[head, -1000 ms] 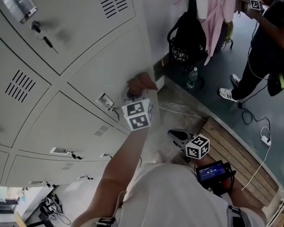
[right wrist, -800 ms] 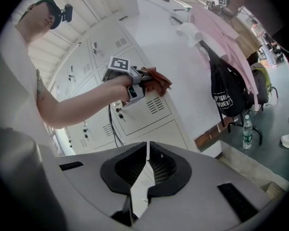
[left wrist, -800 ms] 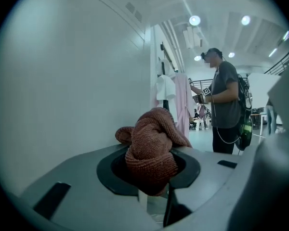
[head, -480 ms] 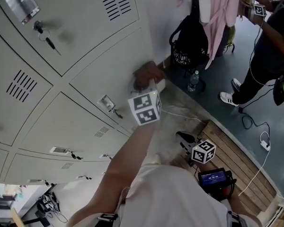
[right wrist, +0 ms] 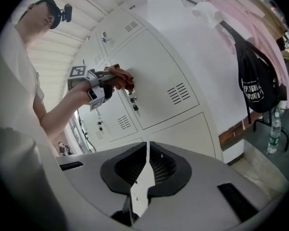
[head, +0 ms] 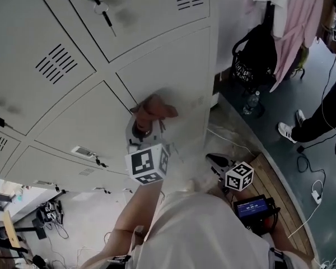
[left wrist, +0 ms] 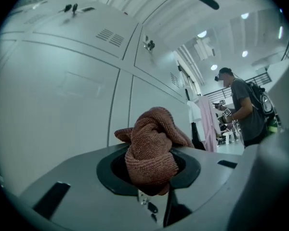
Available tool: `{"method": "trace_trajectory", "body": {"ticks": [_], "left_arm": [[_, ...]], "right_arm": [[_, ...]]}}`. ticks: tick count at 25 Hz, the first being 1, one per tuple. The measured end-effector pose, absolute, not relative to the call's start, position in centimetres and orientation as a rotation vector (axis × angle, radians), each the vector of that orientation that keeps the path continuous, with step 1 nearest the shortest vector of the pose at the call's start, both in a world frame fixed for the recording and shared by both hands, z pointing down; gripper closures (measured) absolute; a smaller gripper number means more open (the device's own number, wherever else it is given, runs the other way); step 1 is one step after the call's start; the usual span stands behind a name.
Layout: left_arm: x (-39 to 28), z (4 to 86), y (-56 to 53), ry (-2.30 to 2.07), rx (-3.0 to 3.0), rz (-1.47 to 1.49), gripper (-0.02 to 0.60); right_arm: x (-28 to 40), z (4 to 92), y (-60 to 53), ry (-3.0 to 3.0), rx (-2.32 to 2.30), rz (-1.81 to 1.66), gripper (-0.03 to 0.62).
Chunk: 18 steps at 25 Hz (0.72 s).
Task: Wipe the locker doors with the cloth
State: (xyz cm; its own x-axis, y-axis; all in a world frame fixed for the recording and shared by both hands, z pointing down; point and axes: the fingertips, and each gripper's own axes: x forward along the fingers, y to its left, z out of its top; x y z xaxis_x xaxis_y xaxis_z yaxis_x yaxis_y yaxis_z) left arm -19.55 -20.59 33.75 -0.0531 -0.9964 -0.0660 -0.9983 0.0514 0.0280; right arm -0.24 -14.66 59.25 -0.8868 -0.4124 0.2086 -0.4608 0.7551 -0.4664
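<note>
A reddish-brown cloth point(head: 153, 106) is bunched in my left gripper point(head: 147, 122), which is shut on it and presses it against a grey locker door point(head: 179, 72). In the left gripper view the cloth point(left wrist: 151, 148) fills the gap between the jaws, with the door point(left wrist: 62, 95) just beyond it. My right gripper point(head: 214, 161) hangs low beside my body, away from the lockers. Its jaws point(right wrist: 147, 146) are shut with nothing between them. The right gripper view shows the left gripper point(right wrist: 102, 84) and the cloth point(right wrist: 120, 76) on the locker front.
A key hangs in the lock of an upper locker point(head: 103, 13). To the right are a black backpack point(head: 257, 60), a pink garment point(head: 302, 21) and a water bottle point(head: 250, 102). A person's shoes point(head: 294, 130) stand near cables. A wooden board point(head: 280, 189) lies below.
My left gripper has carried the cloth leftwards and down across the door, towards its lock side. The head view has swung, so the lockers sit further right. The right gripper stays low.
</note>
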Motion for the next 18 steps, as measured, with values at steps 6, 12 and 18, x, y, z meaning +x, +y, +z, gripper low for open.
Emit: {"method": "trace_trajectory", "body": {"ticks": [6,12,18], "left_arm": [[-22.8,31.8,-19.6,2.308,-1.977,0.102,0.474],[-16.2,30.9,-25.4,2.127,-2.120,0.064,0.474],[-7.6,31.5,-32.2,1.927,-2.209,-0.116,0.474]], "right_arm": [[-0.5,59.4,-14.2,-2.852,0.678,0.779,0.565],[2.3,59.2,-14.0,-2.844,0.798,0.783,0.565],[6.4,59.1,-13.8,-2.814,0.979,0.804,0.565]]}}
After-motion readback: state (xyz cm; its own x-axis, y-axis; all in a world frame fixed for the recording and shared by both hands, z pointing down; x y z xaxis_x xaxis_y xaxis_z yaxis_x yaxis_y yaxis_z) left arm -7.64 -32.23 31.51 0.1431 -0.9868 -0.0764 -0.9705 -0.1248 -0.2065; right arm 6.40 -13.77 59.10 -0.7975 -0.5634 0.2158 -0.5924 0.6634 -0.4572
